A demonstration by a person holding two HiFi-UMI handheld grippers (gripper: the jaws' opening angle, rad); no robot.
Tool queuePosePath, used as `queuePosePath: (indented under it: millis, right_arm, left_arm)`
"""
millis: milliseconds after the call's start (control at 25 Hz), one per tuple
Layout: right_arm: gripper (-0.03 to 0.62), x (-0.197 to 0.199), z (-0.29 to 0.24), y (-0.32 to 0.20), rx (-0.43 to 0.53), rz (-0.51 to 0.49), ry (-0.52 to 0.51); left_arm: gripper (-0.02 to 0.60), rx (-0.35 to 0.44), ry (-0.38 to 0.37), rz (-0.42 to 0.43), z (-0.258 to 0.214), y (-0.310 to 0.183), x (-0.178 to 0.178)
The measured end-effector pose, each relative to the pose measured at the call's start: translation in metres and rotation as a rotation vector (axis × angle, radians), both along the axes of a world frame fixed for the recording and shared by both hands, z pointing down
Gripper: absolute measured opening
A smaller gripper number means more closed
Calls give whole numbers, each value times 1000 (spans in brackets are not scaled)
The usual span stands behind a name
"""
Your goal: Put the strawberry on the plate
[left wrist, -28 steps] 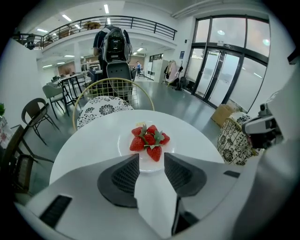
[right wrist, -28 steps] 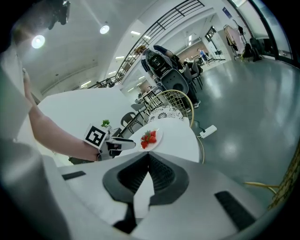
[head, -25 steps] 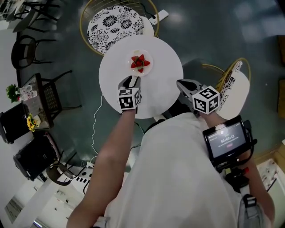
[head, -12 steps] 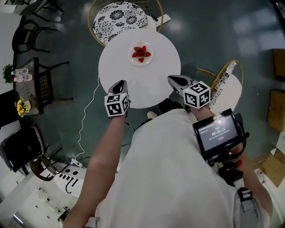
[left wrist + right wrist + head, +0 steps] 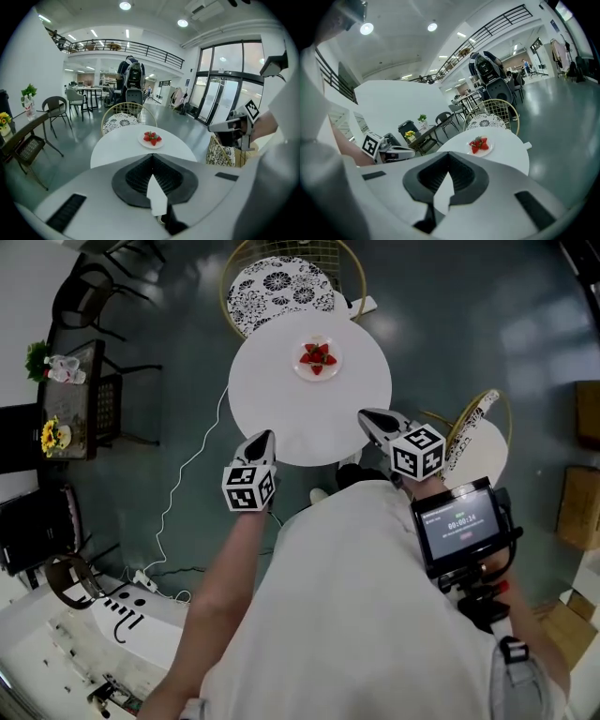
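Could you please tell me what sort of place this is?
Probably a café-style lounge in a large lobby: small round table, wire chairs with patterned cushions, a mezzanine railing and tall glass doors.

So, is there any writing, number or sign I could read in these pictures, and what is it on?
"00:00:14", as far as I can read it: timer on the small screen at the person's right side.
Other lines on that screen: too small to read.
Marker cubes on the left gripper and right gripper: black-and-white squares, no letters.
Nothing else bears readable text.
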State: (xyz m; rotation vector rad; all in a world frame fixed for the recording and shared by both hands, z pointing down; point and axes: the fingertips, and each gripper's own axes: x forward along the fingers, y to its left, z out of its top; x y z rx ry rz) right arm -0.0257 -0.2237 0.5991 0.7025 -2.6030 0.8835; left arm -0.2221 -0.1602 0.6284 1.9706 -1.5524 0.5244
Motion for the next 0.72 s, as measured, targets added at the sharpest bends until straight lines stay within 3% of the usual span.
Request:
queuePosePath:
  millis: [360,560,720]
  right_arm:
    - [5,-9,-3,9,47,-39,-3]
    - [5,6,-32,66,79,-17,-4]
    - [5,16,-33,77,82,1,2]
  left_arm:
    - [6,47,44,10,-10,17,10]
    - [6,92,63,51,-40,69,27]
    - [6,97,69,85,-43,76,40]
